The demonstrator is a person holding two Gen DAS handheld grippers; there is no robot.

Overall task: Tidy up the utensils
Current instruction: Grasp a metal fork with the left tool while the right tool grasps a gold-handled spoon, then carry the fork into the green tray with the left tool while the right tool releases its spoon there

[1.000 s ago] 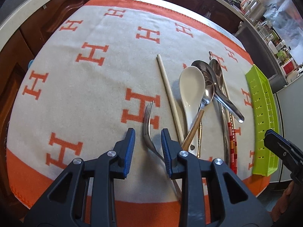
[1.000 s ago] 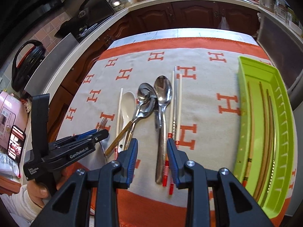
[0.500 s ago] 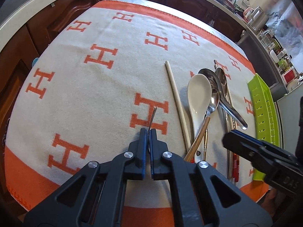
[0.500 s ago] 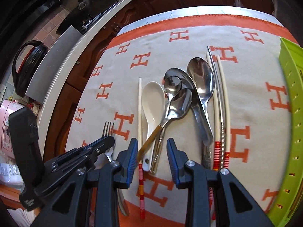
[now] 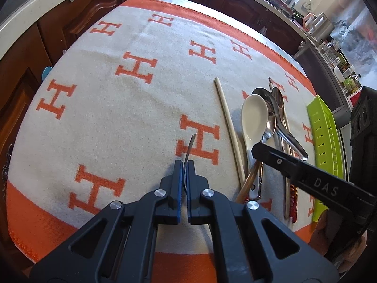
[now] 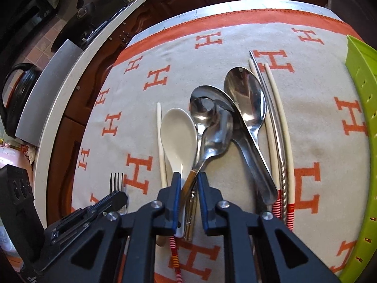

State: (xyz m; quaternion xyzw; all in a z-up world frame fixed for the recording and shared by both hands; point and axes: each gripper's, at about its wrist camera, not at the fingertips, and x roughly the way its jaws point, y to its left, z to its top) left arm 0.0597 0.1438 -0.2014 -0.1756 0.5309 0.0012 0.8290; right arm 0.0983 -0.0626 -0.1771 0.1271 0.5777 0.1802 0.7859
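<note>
Gripping comes first: the left gripper (image 5: 185, 165) is clamped on the fork (image 6: 116, 182) near the cloth's (image 5: 117, 118) front edge, while the right gripper (image 6: 189, 179), its jaws just closing, pinches a wooden-handled spoon (image 6: 215, 139). Next, probably, each lifts toward the tray (image 5: 324, 127). Five spoons, four chopsticks, one fork.

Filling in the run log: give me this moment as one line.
left claw: shut on fork | right claw: just closing around wooden-handled spoon | green tray: beside pile
</note>
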